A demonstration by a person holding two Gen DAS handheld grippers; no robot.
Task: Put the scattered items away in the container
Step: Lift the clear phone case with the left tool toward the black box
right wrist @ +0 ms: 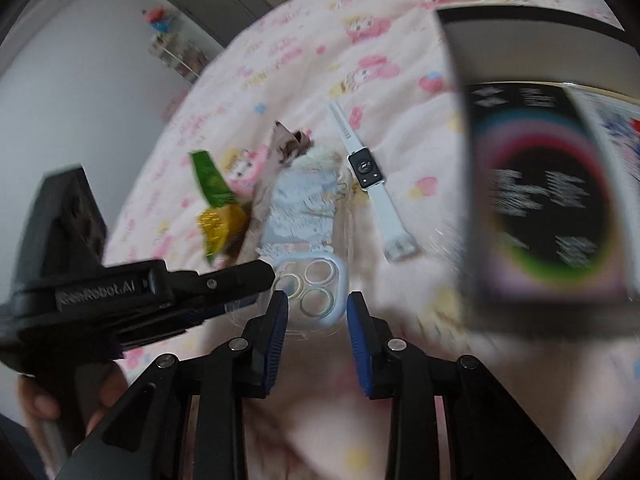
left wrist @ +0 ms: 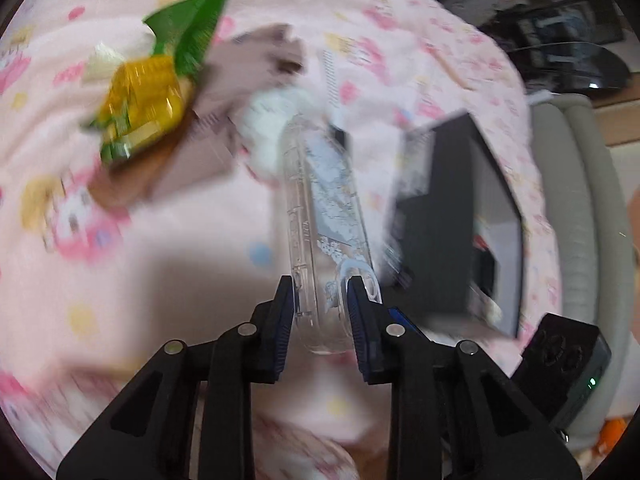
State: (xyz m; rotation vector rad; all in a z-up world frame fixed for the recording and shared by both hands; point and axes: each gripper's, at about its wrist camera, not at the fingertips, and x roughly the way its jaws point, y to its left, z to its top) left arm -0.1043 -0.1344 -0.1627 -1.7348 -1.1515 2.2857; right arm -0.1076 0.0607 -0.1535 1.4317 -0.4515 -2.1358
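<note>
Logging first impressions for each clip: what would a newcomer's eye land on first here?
A clear phone case lies on the pink cartoon-print bedding, its camera end between the fingers of the left hand-held gripper; the right hand-held gripper hovers at the same end. A green-and-yellow snack packet lies left of it, a white smartwatch right, and the black box stands farther right.

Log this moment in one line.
left gripper: gripping phone case | right gripper: open at case | box: beside case
</note>
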